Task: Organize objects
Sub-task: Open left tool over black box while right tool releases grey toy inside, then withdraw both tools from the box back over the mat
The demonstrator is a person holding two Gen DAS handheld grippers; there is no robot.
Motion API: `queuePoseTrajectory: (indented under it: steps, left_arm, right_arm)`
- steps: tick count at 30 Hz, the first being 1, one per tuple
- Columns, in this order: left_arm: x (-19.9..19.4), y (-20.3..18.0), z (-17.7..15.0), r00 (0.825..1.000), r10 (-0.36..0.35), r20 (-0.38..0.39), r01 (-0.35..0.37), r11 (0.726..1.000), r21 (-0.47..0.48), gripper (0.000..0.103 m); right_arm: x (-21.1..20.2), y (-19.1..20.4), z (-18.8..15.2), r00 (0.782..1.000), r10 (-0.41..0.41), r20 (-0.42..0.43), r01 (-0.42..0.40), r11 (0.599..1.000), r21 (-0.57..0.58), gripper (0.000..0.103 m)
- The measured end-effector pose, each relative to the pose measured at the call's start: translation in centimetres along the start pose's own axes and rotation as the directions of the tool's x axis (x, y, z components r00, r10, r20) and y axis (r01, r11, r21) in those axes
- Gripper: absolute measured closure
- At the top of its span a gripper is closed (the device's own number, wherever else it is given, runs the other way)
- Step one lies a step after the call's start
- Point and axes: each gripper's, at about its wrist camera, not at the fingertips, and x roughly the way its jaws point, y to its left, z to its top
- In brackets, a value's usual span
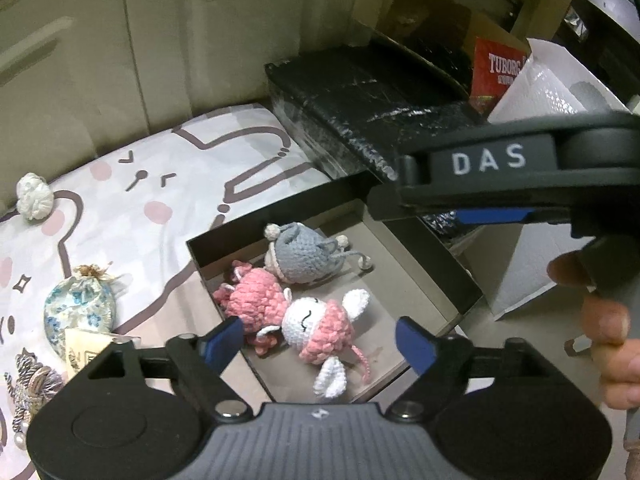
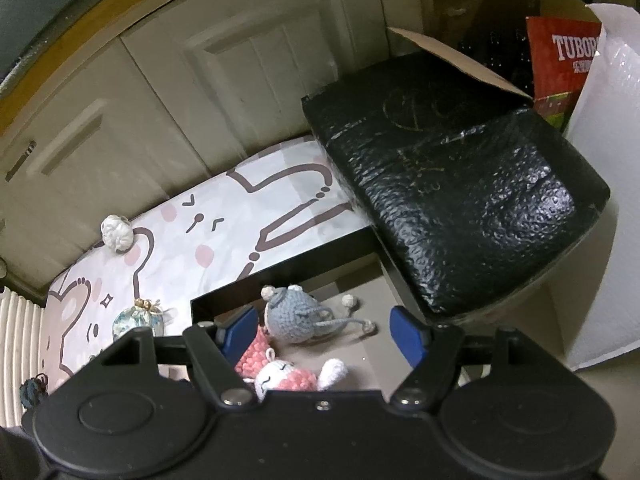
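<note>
Showing only leftward: right tool (image 1: 460,204), tassel (image 1: 30,390).

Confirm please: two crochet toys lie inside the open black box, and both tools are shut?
Not quite. Both wrist views show the left tool and right tool open and empty. The grey crochet toy and pink-and-white crochet toy do lie inside the open black box.

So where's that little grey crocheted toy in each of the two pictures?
Left wrist view: the grey crocheted toy lies near the middle, at the far end of the shallow dark box.
Right wrist view: the grey crocheted toy sits lower centre, just above the tongs.
Shared landmark: the pink-and-white crocheted toy beside it.
</note>
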Motion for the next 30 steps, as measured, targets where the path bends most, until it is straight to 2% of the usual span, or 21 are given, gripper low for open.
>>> queuePoseTrajectory:
  steps: [12, 21, 30]
  left_arm:
    - [-2.7, 0.9, -0.7, 0.998, 0.054, 0.035, -0.052, 0.998, -0.046, 0.007]
    - [-4.5, 1.7, -1.3, 0.994, 0.09, 0.063, -0.084, 0.992, -0.092, 0.001]
    - [-6.0, 1.9, -1.8, 0.988, 0.122, 0.094, -0.11, 0.986, -0.123, 0.0]
  right_arm:
    - [-2.6, -0.1, -1.2, 0.999, -0.017, 0.044, 0.02, 0.998, -0.054, 0.027]
    - [-4.3, -0.9, -1.8, 0.996, -0.051, 0.068, 0.057, 0.995, -0.087, 0.017]
    - [-5.9, -1.8, -2.5, 0.994, -0.057, 0.089, 0.068, 0.991, -0.118, 0.007]
